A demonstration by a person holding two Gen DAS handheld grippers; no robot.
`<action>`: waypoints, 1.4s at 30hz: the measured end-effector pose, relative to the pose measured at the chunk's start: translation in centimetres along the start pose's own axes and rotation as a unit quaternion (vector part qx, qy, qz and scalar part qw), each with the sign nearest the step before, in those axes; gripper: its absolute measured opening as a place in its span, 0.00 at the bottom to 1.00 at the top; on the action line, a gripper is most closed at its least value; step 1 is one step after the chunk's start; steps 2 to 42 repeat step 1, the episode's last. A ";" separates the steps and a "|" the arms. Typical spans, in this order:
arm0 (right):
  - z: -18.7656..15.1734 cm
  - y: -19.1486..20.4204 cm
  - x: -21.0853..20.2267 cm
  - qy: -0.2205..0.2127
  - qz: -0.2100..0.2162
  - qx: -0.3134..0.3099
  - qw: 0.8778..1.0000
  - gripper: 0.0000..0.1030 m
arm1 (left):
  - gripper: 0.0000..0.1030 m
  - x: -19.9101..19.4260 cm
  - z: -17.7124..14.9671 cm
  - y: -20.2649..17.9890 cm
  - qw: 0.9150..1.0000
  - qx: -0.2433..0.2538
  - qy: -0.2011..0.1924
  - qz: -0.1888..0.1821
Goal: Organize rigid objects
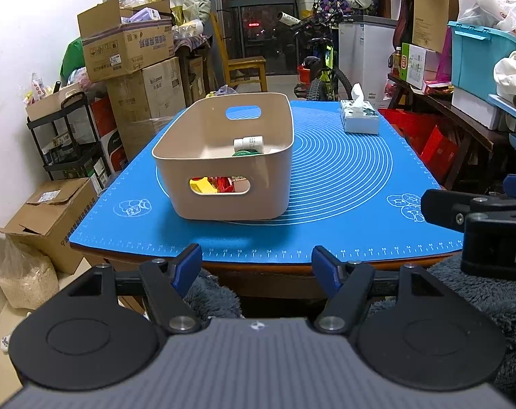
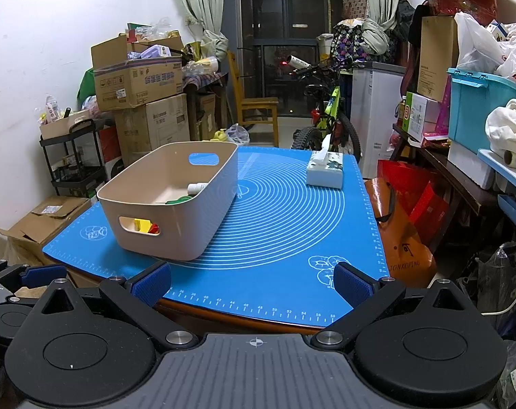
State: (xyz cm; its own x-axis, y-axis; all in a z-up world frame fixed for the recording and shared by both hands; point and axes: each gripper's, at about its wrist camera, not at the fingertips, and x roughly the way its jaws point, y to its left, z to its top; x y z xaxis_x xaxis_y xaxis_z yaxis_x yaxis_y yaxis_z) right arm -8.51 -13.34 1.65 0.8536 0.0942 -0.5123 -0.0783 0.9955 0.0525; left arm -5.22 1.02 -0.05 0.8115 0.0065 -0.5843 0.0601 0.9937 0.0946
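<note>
The left hand-held gripper (image 1: 256, 263) hangs just short of the near edge of the worktop (image 1: 275, 267), its blue-padded fingers (image 1: 189, 261) standing well apart with nothing between them. The right hand-held gripper (image 2: 252, 281) sits beside it at the same near edge, its own blue pads (image 2: 351, 284) also spread wide and empty; part of it shows at the right border of the left wrist view, and part of the left one at the left border of the right wrist view. Below the left gripper lies a dark fluffy fabric (image 1: 210, 293). A blue mat (image 1: 343, 184) printed with white concentric rings and ruler marks covers the worktop. On the mat's left half stands a beige storage bin (image 1: 223, 156) with oval handle cut-outs in its short walls. Inside it, a small white bottle (image 1: 248, 144) lies on its side near the right wall with something green (image 1: 246, 152) just under it, and yellow (image 1: 200, 184) and red (image 1: 225, 184) pieces show through the near cut-out. At the far right corner of the mat, well apart from the bin, sits a tissue box (image 1: 359, 117) with a tissue sticking up. Beyond the worktop are stacked cardboard boxes (image 1: 128, 47), a wooden chair (image 1: 242, 64) and a bicycle (image 1: 321, 75).
</note>
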 end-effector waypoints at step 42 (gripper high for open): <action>0.0 0.0 0.0 0.000 0.000 0.000 1.000 0.98 | 0.70 0.0 0.0 0.0 1.000 0.000 0.001 -0.001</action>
